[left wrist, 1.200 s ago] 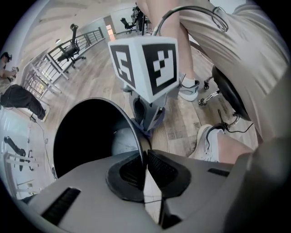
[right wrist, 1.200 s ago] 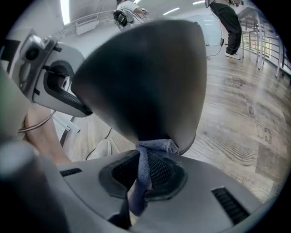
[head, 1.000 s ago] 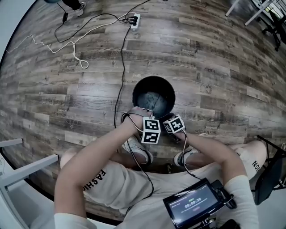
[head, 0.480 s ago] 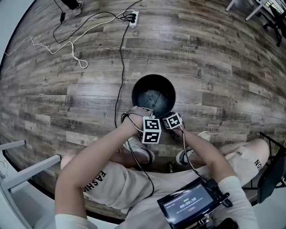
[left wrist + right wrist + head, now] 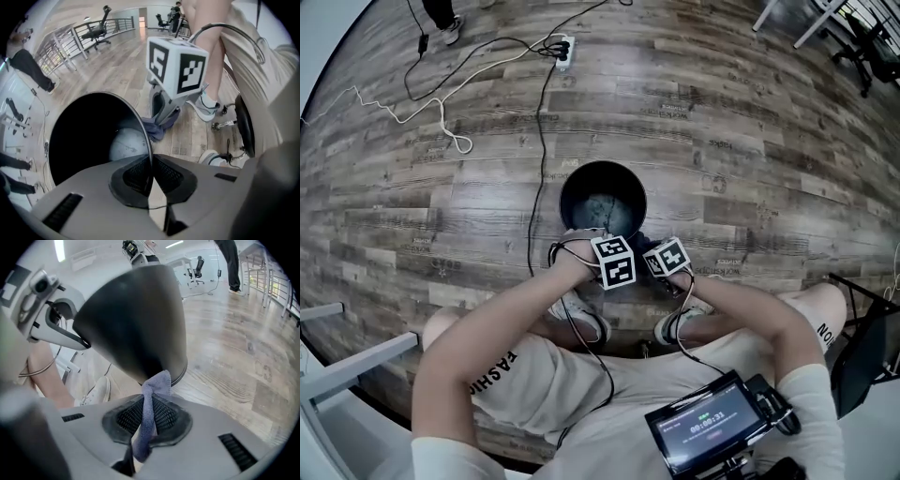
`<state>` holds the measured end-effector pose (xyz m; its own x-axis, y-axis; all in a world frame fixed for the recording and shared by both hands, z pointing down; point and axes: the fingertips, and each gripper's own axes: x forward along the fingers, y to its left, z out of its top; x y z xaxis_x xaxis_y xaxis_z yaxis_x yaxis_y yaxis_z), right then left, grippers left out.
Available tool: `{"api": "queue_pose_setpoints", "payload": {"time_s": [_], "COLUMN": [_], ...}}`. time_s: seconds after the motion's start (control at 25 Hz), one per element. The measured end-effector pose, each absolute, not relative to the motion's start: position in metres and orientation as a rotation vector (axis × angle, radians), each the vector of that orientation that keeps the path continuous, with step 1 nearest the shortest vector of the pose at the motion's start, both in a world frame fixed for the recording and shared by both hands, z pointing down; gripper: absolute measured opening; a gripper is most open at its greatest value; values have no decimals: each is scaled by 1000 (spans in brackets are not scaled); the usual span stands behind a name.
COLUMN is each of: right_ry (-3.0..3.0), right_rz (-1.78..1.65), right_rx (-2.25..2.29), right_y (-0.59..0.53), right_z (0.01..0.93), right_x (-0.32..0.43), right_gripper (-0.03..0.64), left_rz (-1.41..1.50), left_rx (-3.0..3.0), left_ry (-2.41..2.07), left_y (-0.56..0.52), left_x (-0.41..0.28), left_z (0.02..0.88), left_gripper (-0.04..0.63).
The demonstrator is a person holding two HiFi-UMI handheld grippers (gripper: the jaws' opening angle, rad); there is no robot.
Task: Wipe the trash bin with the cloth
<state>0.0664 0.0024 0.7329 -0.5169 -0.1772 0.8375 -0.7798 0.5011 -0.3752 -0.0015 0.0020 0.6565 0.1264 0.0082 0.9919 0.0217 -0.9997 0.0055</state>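
Nearest the person, the left gripper (image 5: 151, 171) stays pinched shut on the thin near rim of the black round trash bin (image 5: 562, 202). Its marker cube (image 5: 614, 261) now sits turned compared with a second ago, so the wrist has rolled while holding the rim. Just to its right, the right gripper (image 5: 149, 416) is clamped on a blue-grey soft cloth (image 5: 157, 380), whose free end lies against the bin's near outer wall. This gripper has shifted a little rightward along that wall. That reads as a wiping stroke under way on the near outside, with the left grip steadying or turning the bin. Beyond lies the grey wooden plank floor (image 5: 750, 141) with its black cable (image 5: 539, 141).
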Motion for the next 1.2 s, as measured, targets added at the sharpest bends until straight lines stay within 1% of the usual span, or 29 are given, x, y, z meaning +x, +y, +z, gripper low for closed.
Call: {"api": "queue_pose_setpoints", "payload": {"time_s": [0.12, 0.28, 0.44, 0.56, 0.72, 0.8, 0.84, 1.2], "right_ry": [-2009, -2050, -2114, -2168, -2233, -2254, -2258, -2193], "right_rz": [974, 979, 1033, 1094, 1135, 1130, 1126, 1085], "right_rx": [809, 821, 835, 856, 871, 870, 870, 844], "right_y": [-3, -1, 4, 2, -5, -10, -13, -21], "right_z": [706, 676, 639, 616, 594, 590, 590, 627], "right_x": [77, 82, 75, 62, 41, 32, 29, 36], "right_gripper": [34, 34, 34, 34, 34, 34, 34, 34], "left_rz": [-2092, -1969, -1836, -1782, -1757, -1745, -1746, -1771], "left_rx": [-2406, -2517, -2459, -2365, -2300, -2314, -2327, -2347], "left_ry": [89, 93, -97, -179, -154, -129, -129, -197], "left_y": [-4, -4, 4, 6, 2, 0, 0, 0], "left_x": [6, 16, 11, 1, -4, -3, -3, -3], "left_z": [656, 645, 635, 637, 645, 646, 646, 646], "left_gripper": [31, 32, 88, 110, 101, 52, 46, 32]}}
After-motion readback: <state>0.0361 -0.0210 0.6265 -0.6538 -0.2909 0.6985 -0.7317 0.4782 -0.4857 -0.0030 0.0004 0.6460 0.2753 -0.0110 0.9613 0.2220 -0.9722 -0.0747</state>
